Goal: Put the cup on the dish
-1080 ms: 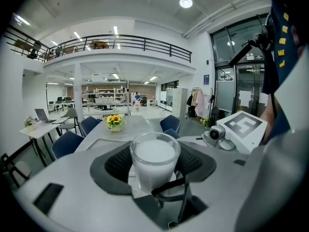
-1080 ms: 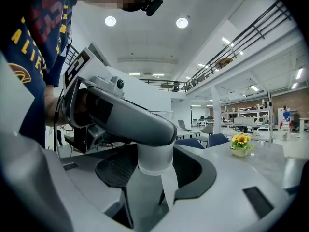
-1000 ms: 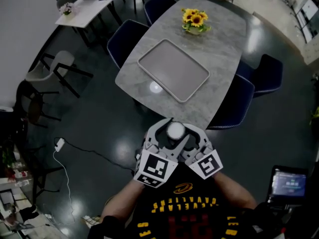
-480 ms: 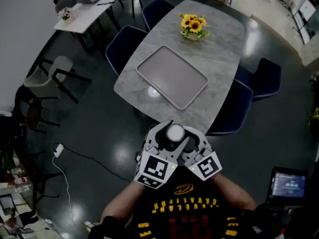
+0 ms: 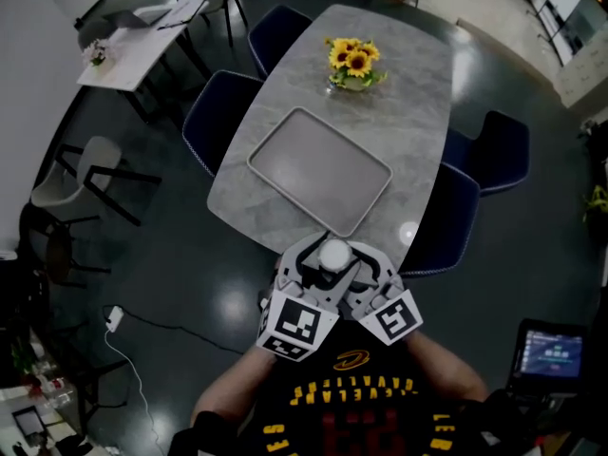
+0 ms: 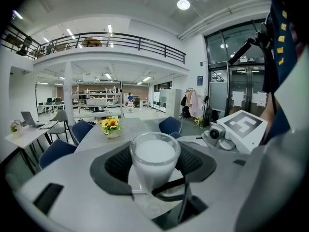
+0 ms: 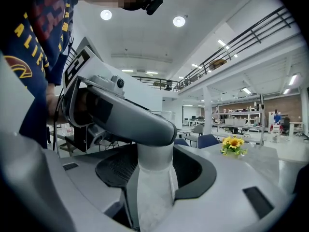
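- Left claw: jaws stand wide yet pinch the cup, one dark pad against each side of its wall; cup upright, filled almost to the rim with something white
- Right claw: closed on the same cup from the other side, pads flanking its lower body; the cup thus hangs in the air between both claws, about at the near edge of the desk
- Dish: grey, rectangular, empty, lying on the desk ahead of the claw tips and a little to their left; sunflowers stand farther beyond it
- Step in hand (judged): carrying the cup to the dish. Keep both claws level and moving as one so no pad slips and the fill does not slop; clear the desk edge and the dish rim before lowering; set down on the flat middle; only then part the jaws, one claw after the other
- Hard to make out: cup base is hidden under the claws in every view; in the right gripper view the left claw's jaw covers the cup's rim; the dish appears in neither gripper view; height of the cup above the desk cannot be told
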Available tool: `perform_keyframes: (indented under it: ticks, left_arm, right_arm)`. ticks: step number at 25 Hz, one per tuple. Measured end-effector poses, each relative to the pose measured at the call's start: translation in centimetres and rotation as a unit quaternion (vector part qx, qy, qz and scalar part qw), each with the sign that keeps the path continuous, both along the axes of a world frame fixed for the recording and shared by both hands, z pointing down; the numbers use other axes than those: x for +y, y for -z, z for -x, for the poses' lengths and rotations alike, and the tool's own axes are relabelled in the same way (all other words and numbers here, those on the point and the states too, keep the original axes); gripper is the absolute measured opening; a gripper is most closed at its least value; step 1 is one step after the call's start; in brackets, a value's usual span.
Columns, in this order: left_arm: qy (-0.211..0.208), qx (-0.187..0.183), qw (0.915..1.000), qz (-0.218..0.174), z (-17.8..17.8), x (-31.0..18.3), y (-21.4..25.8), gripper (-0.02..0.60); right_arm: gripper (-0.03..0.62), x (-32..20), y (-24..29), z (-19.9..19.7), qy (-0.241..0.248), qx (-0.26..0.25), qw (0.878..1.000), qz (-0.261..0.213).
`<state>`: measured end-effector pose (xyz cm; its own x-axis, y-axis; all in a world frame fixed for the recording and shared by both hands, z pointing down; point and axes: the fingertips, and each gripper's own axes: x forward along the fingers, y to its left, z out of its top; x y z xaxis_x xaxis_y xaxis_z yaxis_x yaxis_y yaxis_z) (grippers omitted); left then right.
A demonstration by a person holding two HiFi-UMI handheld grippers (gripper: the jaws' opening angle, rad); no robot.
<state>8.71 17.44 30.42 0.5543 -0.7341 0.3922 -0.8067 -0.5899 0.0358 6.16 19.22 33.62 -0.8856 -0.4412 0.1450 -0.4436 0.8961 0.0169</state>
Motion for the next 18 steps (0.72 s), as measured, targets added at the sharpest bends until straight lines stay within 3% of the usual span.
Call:
perform_keyframes:
  ticks: [18]
  left_arm:
    - [-0.061,-0.001,0.9981,0.010,5.2,-10.0,0.1,0.270]
  right_arm:
    - [0.233,-10.3,0.3,5.5,-0.057,0.002,0.998,0.003]
